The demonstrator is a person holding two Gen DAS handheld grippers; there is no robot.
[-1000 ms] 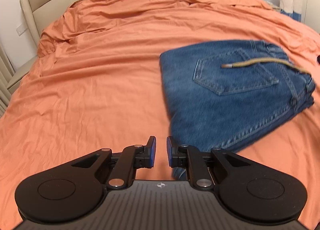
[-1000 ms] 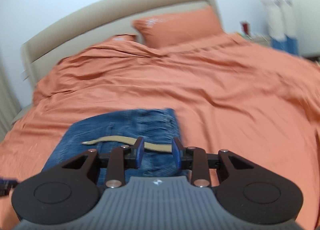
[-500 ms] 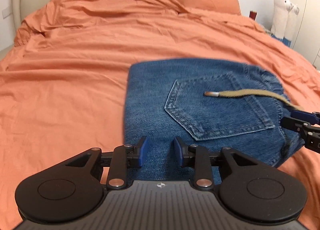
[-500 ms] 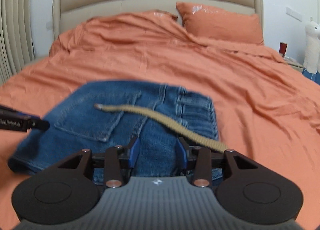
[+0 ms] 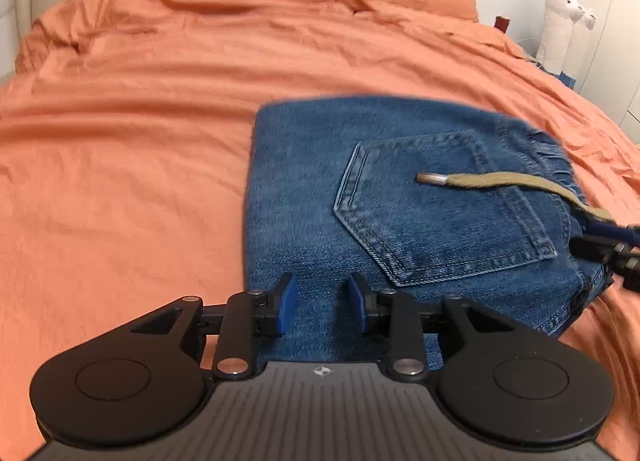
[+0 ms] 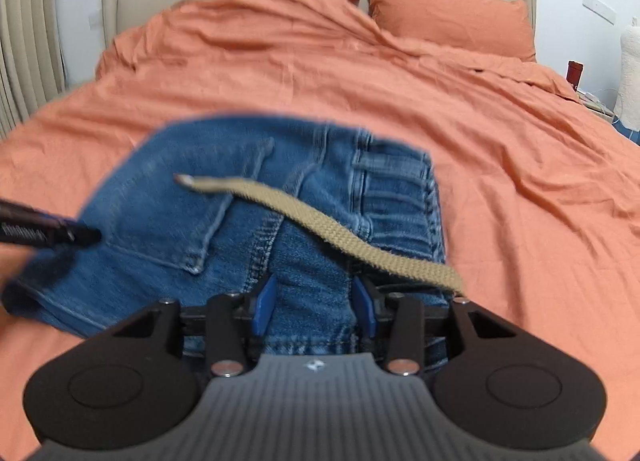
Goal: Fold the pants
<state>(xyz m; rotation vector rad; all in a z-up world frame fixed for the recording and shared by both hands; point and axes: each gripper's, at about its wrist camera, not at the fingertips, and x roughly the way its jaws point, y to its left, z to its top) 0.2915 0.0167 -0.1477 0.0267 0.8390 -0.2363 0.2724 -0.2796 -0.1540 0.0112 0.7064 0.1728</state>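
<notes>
Both grippers have dropped toward the folded jeans point(image 5: 400, 221) on the bed point(image 5: 120, 141), jaws just opening. My left gripper point(image 5: 322, 307) gapes over their near edge; the right gripper point(image 6: 316, 307) straddles denim, unpinched, equally close.

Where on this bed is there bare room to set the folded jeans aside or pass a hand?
Bare duvet runs wide from the folded jeans to the bed's left edge, and up to the pillow. More lies free beyond the waistband side. It is crowded only at the jeans: tan belt across them, left gripper and right gripper at their near edge.
</notes>
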